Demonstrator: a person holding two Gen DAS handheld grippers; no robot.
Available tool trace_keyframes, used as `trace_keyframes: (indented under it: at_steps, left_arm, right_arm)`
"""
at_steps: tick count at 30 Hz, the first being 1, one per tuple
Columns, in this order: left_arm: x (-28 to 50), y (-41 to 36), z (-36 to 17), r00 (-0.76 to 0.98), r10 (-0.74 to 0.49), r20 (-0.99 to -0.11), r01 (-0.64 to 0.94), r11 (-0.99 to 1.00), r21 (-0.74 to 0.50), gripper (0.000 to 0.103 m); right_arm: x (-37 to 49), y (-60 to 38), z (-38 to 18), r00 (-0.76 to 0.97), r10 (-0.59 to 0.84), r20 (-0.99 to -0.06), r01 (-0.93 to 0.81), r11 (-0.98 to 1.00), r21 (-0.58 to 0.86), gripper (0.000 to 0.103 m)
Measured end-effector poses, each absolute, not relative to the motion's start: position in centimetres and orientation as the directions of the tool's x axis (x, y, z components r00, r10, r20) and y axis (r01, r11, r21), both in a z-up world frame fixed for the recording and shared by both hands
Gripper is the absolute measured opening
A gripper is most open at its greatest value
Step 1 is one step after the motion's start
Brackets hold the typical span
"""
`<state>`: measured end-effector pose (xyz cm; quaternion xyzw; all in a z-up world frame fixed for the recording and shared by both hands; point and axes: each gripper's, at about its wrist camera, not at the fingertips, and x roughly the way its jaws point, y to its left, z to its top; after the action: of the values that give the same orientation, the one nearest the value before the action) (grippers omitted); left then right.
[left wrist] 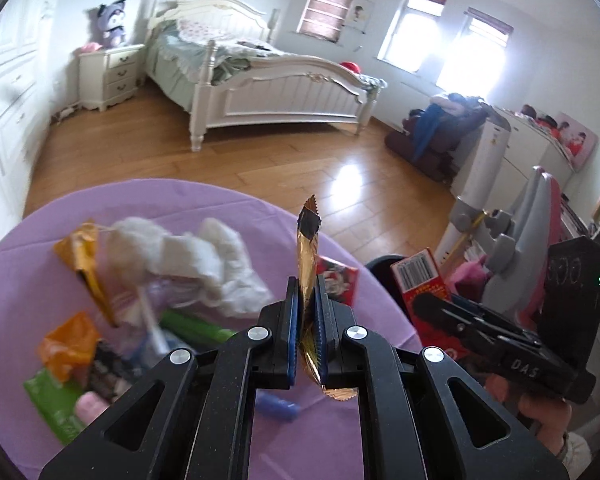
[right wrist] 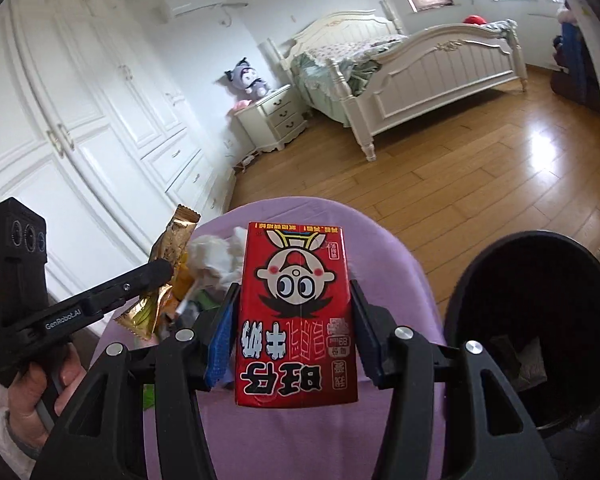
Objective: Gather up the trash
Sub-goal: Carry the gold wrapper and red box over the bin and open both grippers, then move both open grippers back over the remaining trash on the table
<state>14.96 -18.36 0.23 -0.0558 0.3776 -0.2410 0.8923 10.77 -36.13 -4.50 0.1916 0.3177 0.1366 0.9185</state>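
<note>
My left gripper [left wrist: 307, 300] is shut on a gold foil wrapper [left wrist: 309, 240] that stands upright between its blue pads, lifted above the purple table [left wrist: 204, 204]. The same wrapper [right wrist: 168, 252] and left gripper [right wrist: 162, 270] show at the left of the right wrist view. My right gripper [right wrist: 294, 312] is shut on a red milk carton [right wrist: 296, 312], held over the table with its print upside down. That carton [left wrist: 418, 276] and the right gripper [left wrist: 424, 304] appear at the right of the left wrist view. A black bin [right wrist: 540, 320] stands just right of the carton.
Crumpled white tissue [left wrist: 188, 256], orange [left wrist: 66, 344] and green wrappers [left wrist: 54, 404], a second red pack [left wrist: 338, 280] and other litter lie on the purple cloth. Beyond are wooden floor, a white bed [left wrist: 260, 84], a nightstand [left wrist: 110, 74] and a wardrobe [right wrist: 80, 120]. A chair [left wrist: 528, 236] stands right.
</note>
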Motion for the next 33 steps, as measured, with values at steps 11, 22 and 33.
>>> trace_keyframes:
  at_steps: [11,22,33]
  left_arm:
    - [17.9,-36.1,-5.6,0.382,-0.58,-0.719,0.572,0.76,-0.309,0.008]
    - [18.8,-42.8,-7.6,0.345,-0.559,-0.754,0.61,0.744,-0.272,0.065]
    - [15.9,-34.5,-2.7,0.51,-0.526,-0.681,0.53,0.815,-0.233,0.095]
  right_arm:
    - [11.4,-45.4,-9.7,0.769,0.205,-0.606,0.14,0.87,0.472,0.051]
    - [10.6,-49.7,-11.7,0.775,0.129,-0.619,0.237,0.848,0.473,0.07]
    - [9.8,-47.2,-9.8,0.795,0.185,-0.578,0.141,0.87,0.472,0.072]
